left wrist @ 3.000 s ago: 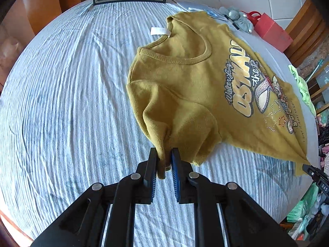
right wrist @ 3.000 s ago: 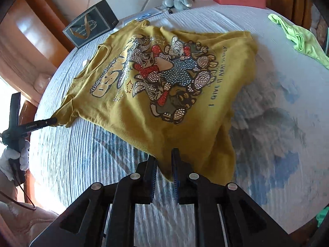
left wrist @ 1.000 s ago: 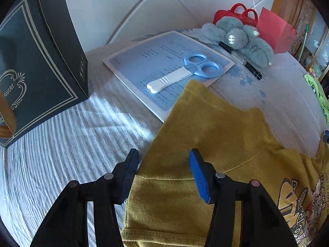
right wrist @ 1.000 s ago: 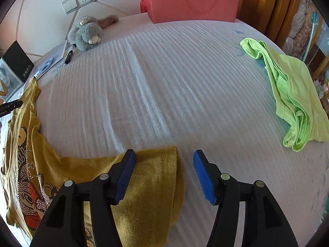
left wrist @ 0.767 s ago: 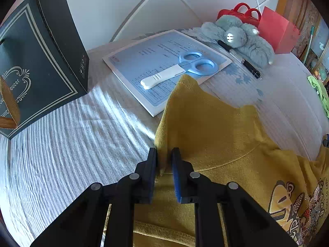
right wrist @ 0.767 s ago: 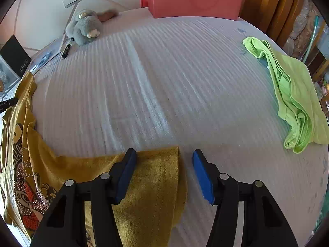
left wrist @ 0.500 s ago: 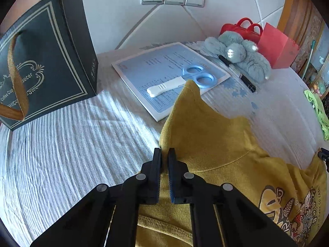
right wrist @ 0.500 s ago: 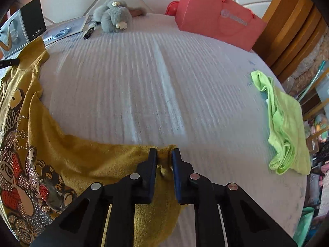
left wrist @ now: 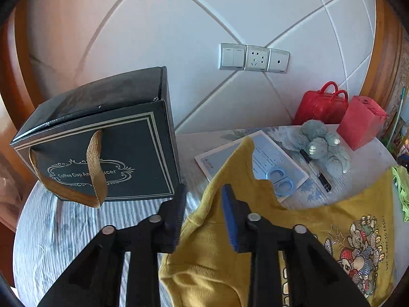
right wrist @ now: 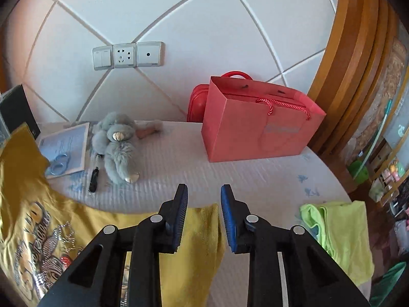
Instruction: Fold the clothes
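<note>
A mustard-yellow T-shirt point(left wrist: 319, 220) with a sequinned cartoon print lies spread on the striped bed, print up; it also shows in the right wrist view point(right wrist: 33, 204). My left gripper point(left wrist: 203, 199) is open, its jaws apart over the shirt's shoulder edge, which rises in a point toward the paper. My right gripper point(right wrist: 203, 199) is open, jaws apart above the shirt's far corner point(right wrist: 204, 220), which lies flat on the bed. Neither gripper holds cloth.
A dark gift bag point(left wrist: 107, 153) stands at the left by the headboard. A paper sheet with blue scissors point(left wrist: 280, 179), a grey plush toy point(right wrist: 118, 143), a pen and a red paper bag point(right wrist: 255, 125) sit behind the shirt. A lime-green garment point(right wrist: 340, 235) lies at right.
Both grippers were shut on the shirt half a second ago; both have opened and let it go. The shirt edges now rest on the bed, and both cameras tilted up toward the headboard.
</note>
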Tool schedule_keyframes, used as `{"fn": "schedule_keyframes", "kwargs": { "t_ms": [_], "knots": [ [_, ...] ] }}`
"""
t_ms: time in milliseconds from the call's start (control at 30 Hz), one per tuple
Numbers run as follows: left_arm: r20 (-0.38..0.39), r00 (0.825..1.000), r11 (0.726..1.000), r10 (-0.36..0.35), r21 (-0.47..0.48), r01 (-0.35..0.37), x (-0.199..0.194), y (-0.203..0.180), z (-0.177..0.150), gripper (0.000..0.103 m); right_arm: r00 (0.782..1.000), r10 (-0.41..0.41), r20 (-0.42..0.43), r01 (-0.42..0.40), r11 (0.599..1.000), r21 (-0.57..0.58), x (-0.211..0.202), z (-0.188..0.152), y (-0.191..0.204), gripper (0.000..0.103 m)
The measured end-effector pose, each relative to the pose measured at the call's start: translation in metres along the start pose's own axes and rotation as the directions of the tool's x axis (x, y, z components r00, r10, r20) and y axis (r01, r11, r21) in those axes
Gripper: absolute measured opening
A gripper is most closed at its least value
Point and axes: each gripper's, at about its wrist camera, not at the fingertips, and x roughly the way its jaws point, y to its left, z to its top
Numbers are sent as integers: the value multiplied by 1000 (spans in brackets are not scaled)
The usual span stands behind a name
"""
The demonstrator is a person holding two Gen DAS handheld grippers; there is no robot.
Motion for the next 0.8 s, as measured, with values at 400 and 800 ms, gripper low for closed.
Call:
{"fn": "schedule_keyframes", "kwargs": {
  "t_ms": [400, 800],
  "knots": [
    [-213, 974, 996, -70, -69, 57, -120, 8, -188, 64, 983, 31, -179, -19, 998, 66, -103, -185, -33, 61],
    [-294, 951, 985, -96, -168, 48, -157, -12, -311, 74, 963, 51, -265, -45, 999, 31, -166, -316, -25, 60]
  ]
}}
